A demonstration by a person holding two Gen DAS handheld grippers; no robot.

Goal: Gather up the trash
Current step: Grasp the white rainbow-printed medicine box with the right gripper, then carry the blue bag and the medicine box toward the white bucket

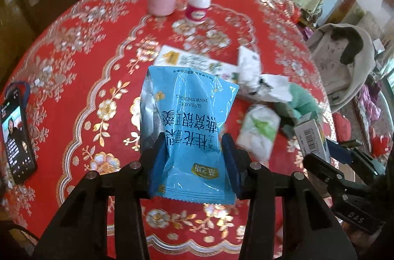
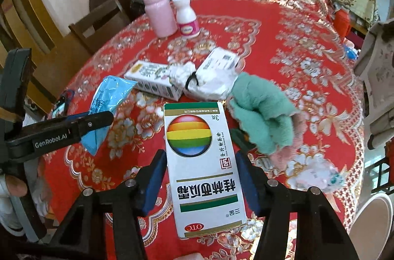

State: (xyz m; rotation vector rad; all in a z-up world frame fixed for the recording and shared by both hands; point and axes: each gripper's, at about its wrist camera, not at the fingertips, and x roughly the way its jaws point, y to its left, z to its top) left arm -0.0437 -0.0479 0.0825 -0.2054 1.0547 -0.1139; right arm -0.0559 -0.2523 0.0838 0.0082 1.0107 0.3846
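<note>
On the left, the left claw (image 1: 194,159) grips a blue snack packet (image 1: 187,127) by its lower half, blue pads pressed into both sides, the packet lifted clear of the red floral desk (image 1: 86,78). To do this step well, I judge the hold should stay firm but not crushing, since the film is slippery and could slide out. In the middle of the desk the remaining trash lies clustered: a long white carton (image 2: 155,80), crumpled white paper (image 2: 211,83) and a green cloth (image 2: 263,119). On the right, the right claw (image 2: 200,183) clamps a white medicine box (image 2: 202,166) with a rainbow ball, held by its long sides. Carrying both pieces level and away together seems wisest, avoiding the pink bottle (image 2: 158,14) far back.
</note>
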